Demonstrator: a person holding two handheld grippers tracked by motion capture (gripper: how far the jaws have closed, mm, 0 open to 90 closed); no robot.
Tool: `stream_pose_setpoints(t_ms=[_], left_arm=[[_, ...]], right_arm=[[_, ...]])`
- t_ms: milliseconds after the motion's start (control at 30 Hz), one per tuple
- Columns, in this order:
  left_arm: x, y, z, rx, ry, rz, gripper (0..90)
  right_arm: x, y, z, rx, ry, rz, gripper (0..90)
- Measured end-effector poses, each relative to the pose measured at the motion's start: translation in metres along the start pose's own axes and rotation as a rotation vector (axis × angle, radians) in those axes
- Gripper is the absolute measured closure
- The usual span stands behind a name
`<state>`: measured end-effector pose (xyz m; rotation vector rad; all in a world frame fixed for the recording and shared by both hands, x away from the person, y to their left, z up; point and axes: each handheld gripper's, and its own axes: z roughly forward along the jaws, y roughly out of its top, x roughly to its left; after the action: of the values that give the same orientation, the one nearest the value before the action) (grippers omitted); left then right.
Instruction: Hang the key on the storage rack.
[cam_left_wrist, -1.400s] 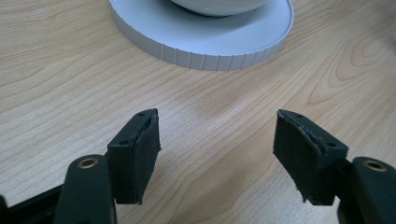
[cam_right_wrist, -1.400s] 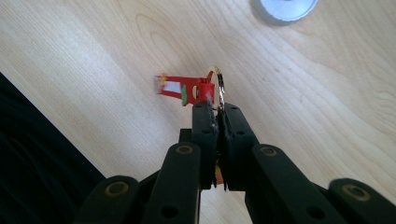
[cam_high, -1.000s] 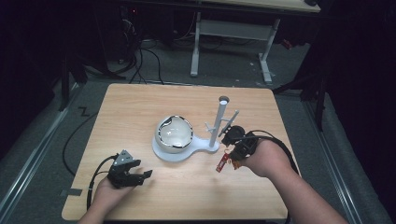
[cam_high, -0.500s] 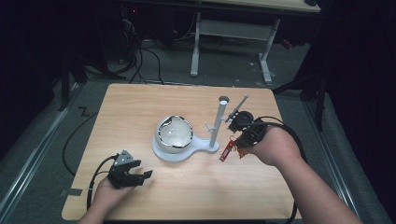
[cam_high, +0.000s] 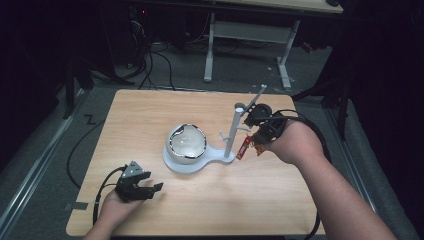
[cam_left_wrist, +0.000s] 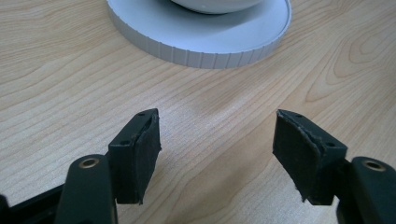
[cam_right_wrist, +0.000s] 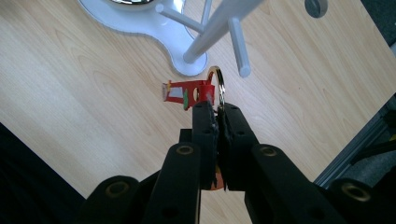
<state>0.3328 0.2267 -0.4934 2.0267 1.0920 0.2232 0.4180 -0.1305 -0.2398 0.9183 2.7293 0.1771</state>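
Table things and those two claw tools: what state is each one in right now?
Right gripper: shut on the key ring, raised beside the stand's post.
Key ring: pinched, off the table, red tag hanging from it.
Left gripper: open, nothing between the jaws, low over the table.
Stand: upright, its pegs bare.
Bowl: sitting on the stand's round base.

— What is seen beyond the counter (cam_high: 150, 120)?
— A grey floor (cam_high: 170, 65) is seen, with black cables (cam_high: 155, 52) trailed across it.
— And farther back?
— A second desk with white legs (cam_high: 210, 50) and a crossbar is set at the far side, in dim light.
— Anything at the left?
— A metal rail (cam_high: 30, 170) is laid along the floor beside the counter.
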Motion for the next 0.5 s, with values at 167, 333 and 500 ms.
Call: stream_pose_setpoints(t_ms=[167, 333, 500], left_arm=[[0.001, 0.0, 0.0, -0.001, -0.001, -0.001, 32.5], [0.001, 0.0, -0.001, -0.003, -0.004, -0.002, 32.5], [0.001, 0.0, -0.002, -0.005, -0.004, -0.003, 32.5]], right_arm=[[0.002, 0.008, -0.001, -0.002, -0.004, -0.009, 85.9], [0.001, 0.017, -0.003, -0.015, -0.014, -0.013, 85.9], [-0.005, 0.023, -0.006, -0.014, -0.034, 0.002, 85.8]])
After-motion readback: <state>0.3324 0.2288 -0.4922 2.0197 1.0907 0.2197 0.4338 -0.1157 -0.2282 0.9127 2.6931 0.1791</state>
